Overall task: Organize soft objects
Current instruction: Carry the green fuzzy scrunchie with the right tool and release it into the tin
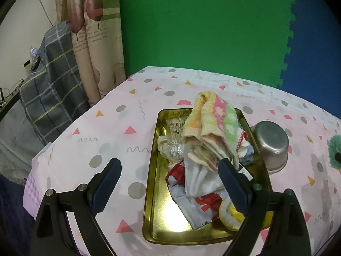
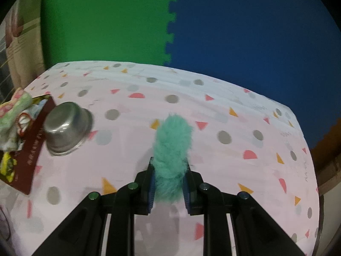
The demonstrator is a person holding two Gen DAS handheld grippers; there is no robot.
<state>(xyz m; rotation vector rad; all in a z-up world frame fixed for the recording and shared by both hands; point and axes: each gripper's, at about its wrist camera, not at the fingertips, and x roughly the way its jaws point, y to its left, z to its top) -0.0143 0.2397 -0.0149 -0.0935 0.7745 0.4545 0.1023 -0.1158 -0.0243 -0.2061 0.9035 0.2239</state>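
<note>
Between right gripper (image 2: pixel 168 183) pads, teal fluff (image 2: pixel 172 147).

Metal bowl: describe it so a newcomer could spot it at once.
On the pink patterned tablecloth sits a gold tray piled with cloths. Right beside the tray's edge stands the bowl, upside down. It is the only shiny, hard steel thing there.

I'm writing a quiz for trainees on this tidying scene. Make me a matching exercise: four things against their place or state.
1. striped towel
2. steel pot
3. teal fluff
4. left tongs

a. upside down on the tablecloth
b. open, empty
c. on the pile in the gold tray
d. clamped in the right tongs

Pairs: 1-c, 2-a, 3-d, 4-b
</note>
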